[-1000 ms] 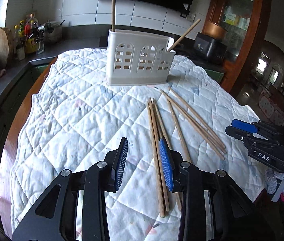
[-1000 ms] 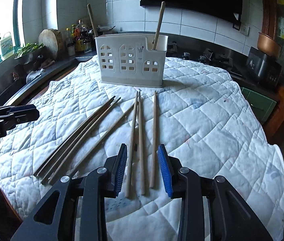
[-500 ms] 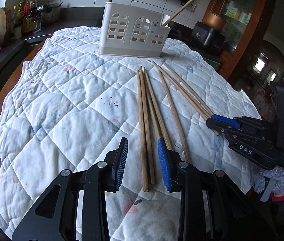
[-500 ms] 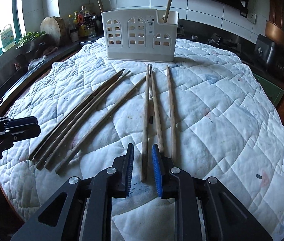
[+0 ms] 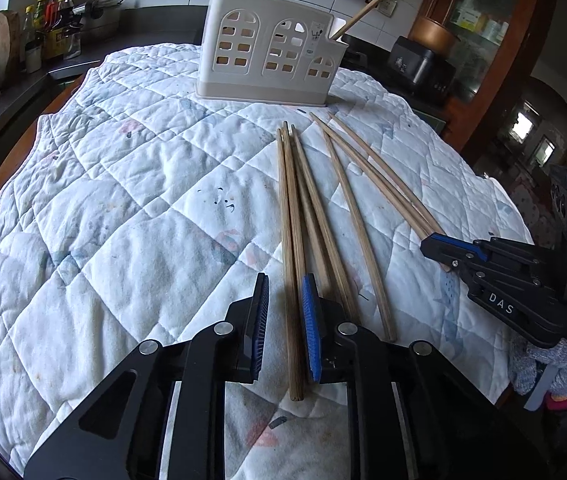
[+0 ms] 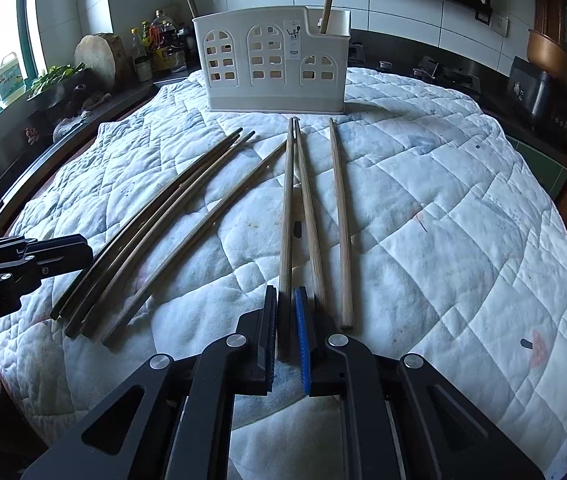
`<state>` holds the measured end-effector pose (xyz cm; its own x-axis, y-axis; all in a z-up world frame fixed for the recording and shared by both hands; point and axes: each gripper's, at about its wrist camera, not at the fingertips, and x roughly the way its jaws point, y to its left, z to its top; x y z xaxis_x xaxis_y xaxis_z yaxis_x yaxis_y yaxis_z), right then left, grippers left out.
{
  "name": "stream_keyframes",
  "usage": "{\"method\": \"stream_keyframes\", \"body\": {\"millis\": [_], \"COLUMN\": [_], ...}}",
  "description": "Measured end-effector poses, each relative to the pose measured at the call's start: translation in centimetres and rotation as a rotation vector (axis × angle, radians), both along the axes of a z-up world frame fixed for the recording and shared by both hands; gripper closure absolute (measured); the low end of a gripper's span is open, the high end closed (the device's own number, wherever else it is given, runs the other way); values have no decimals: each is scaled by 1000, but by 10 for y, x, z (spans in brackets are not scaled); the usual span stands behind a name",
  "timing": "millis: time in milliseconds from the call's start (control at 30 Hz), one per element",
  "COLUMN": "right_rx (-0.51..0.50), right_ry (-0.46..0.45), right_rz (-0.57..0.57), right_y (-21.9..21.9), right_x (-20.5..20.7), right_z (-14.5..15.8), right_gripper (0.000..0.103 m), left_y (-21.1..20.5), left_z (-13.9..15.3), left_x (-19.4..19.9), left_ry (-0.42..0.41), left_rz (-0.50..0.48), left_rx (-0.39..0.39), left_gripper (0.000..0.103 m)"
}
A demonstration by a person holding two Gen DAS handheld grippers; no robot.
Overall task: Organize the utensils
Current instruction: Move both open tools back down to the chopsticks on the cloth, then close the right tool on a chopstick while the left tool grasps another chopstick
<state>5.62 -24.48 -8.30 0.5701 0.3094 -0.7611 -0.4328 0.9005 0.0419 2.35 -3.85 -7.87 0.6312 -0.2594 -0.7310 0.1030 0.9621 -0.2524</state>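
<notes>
both tongs, left gripper (image 5: 285,316) narrowing around and right gripper (image 6: 286,320) clamped on a light, stiff, slippery chopstick (image 6: 285,240), grip near the butt ends.

The near end of one chopstick (image 6: 284,240) disappears between the pads of the right gripper (image 6: 286,320), and in the left wrist view the left gripper (image 5: 284,312) covers part of a neighbouring chopstick (image 5: 315,216) behind its right finger. Both sticks standing in the white holder (image 5: 267,52) are cut off by the top edge in the right wrist view, and the holder's walls hide their lower ends. The labels on the far-left counter bottles (image 6: 155,46) are too small to read, and the other gripper is cropped at the side edge in each view.
</notes>
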Motion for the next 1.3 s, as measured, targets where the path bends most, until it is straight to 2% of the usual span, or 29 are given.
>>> {"method": "stream_keyframes", "body": {"millis": [67, 267, 467, 667, 867, 1067, 1200, 1300], "right_rx": [0, 0, 2, 1, 1, 3, -1, 2], "right_ry": [0, 0, 1, 0, -1, 0, -2, -5], "right_rz": [0, 0, -2, -3, -5, -5, -4, -11], "right_y": [0, 0, 0, 0, 0, 0, 0, 0], "right_x": [0, 0, 1, 1, 0, 1, 1, 0], "right_z": [0, 0, -2, -2, -2, -3, -2, -2], "right_gripper": [94, 94, 94, 94, 94, 94, 94, 96], "left_y": [-2, -3, -13, -12, 3, -13, -16, -13], "left_z": [-3, -2, -1, -4, -10, -9, -8, -8], "left_x": [2, 7, 9, 12, 15, 13, 13, 19], "left_ry": [10, 7, 8, 4, 26, 14, 16, 23], "left_rz": [7, 27, 14, 37, 58, 46, 46, 34], "left_rx": [13, 58, 72, 51, -34, 76, 99, 78], "left_gripper": [91, 91, 94, 92, 91, 91, 92, 92]}}
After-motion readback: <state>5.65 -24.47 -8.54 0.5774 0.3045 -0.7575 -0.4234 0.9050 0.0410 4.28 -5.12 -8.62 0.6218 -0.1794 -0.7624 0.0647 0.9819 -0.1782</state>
